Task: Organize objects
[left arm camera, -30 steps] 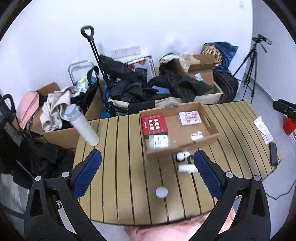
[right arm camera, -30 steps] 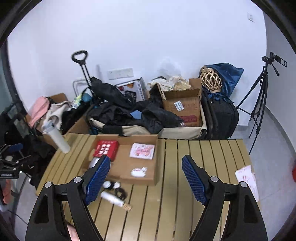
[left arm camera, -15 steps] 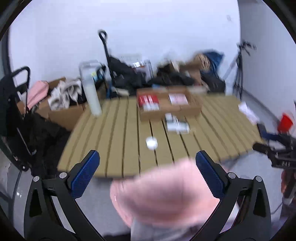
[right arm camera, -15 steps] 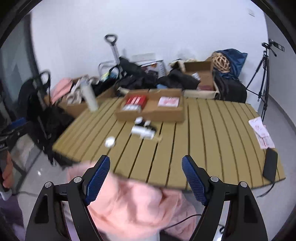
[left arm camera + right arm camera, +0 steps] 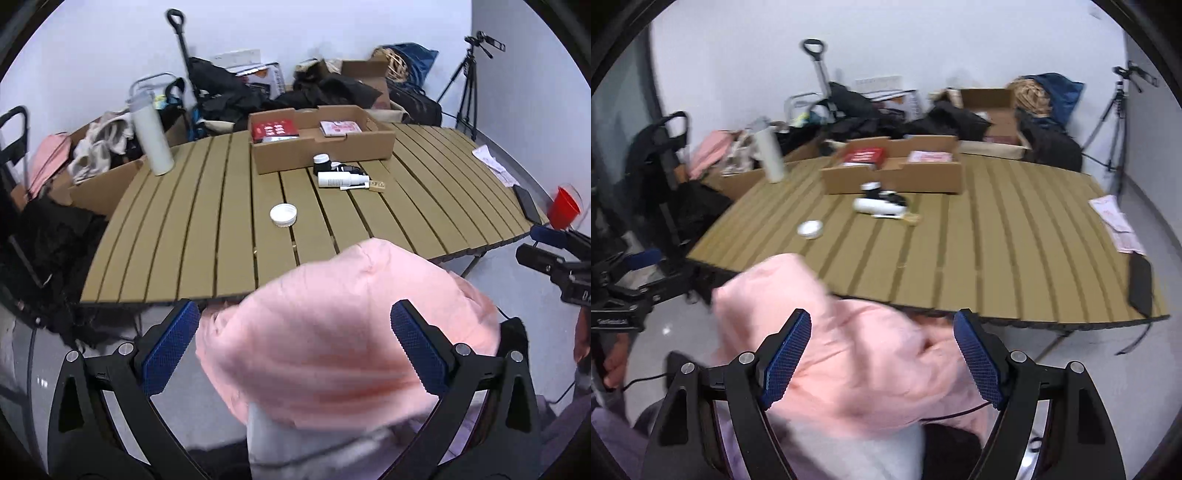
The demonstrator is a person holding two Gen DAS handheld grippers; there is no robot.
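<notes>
Hovering low before the table (image 5: 207, 229), both the left gripper (image 5: 295, 343) and right gripper (image 5: 882, 350) stand spread, empty. Beyond them the pink garment (image 5: 332, 332) bulges; catching it could drag cloth. The white bottle (image 5: 338, 179) lies just before the box (image 5: 325, 155).

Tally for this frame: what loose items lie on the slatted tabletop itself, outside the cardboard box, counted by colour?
White: 3 - tall cylindrical bottle, round screw cap, small spray bottle lying on its side
Black: 1 - flat phone at the table's right edge
White and pink: 1 - printed paper sheet
Total: 5, leaving out the small dark bits clustered by the spray bottle, too unclear to count.
</notes>
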